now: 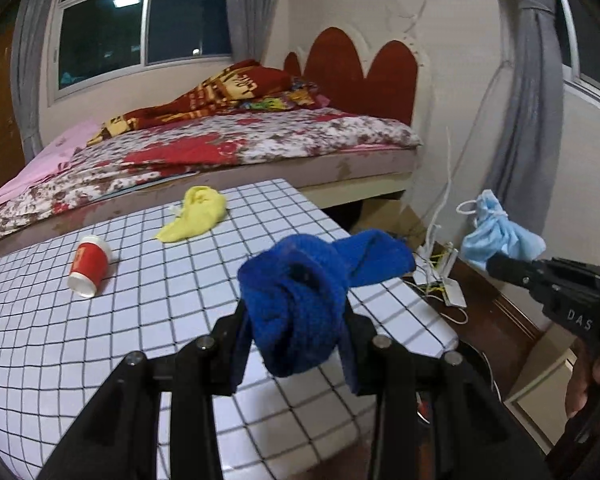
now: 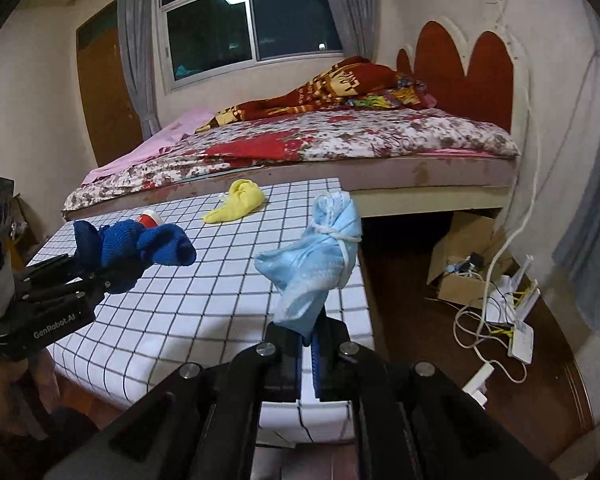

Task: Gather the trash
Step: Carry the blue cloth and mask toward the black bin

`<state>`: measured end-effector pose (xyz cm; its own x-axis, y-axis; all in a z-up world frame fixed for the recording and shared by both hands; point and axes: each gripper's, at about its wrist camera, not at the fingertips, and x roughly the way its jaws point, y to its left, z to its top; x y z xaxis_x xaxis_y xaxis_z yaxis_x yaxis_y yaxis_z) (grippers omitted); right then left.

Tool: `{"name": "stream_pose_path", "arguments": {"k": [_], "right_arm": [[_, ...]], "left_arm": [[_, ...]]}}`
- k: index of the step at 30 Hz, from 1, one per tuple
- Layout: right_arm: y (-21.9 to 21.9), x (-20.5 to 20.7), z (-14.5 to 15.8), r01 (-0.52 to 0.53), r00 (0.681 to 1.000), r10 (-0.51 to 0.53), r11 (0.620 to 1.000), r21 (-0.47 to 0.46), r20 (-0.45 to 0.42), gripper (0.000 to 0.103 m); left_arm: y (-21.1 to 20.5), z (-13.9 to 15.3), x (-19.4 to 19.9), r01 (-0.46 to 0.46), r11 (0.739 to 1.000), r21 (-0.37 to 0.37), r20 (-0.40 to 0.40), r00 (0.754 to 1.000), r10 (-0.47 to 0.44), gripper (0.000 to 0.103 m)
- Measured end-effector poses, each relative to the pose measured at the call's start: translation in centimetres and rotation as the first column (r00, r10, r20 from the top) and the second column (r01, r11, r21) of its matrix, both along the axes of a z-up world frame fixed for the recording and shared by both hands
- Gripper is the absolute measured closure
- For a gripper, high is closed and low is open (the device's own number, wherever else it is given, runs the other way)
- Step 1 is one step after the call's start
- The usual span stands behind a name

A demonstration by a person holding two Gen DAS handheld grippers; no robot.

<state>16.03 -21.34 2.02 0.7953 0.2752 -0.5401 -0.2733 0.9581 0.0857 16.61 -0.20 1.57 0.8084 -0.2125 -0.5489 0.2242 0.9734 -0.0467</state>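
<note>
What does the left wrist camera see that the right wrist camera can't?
Only the left wrist view shows the whole red paper cup, lying on its side. Only the right wrist view shows the brown door and the cardboard box under the bed. Both show the yellow cloth, the blue cloth in the left gripper and the light blue mask in the right gripper.

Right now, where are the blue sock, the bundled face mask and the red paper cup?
blue sock (image 1: 296, 300): left wrist view, on its bunched middle.
bundled face mask (image 2: 320, 256): right wrist view, on its pleated body.
red paper cup (image 1: 89, 262): left wrist view, on its red side wall.
</note>
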Motion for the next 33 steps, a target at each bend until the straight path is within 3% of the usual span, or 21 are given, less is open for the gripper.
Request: {"name": "stream_pose_path", "arguments": {"k": [15,33], "right_arm": [[-6.6,-4.3,-2.4,0.09,0.996,-0.09,0.996,0.009,-0.007,0.099],[-13.7,-6.8,-7.6,0.201,0.976,-0.199,0.98,0.007,-0.093,0.099]], "left_arm": [[-7.5,-2.5,-2.0,0.128,0.992,0.017,-0.045,0.991,-0.127,0.064],[-15.5,-7.3,-3.4,0.263,0.964,0.034,-0.146,0.956,-0.255,0.064]]}}
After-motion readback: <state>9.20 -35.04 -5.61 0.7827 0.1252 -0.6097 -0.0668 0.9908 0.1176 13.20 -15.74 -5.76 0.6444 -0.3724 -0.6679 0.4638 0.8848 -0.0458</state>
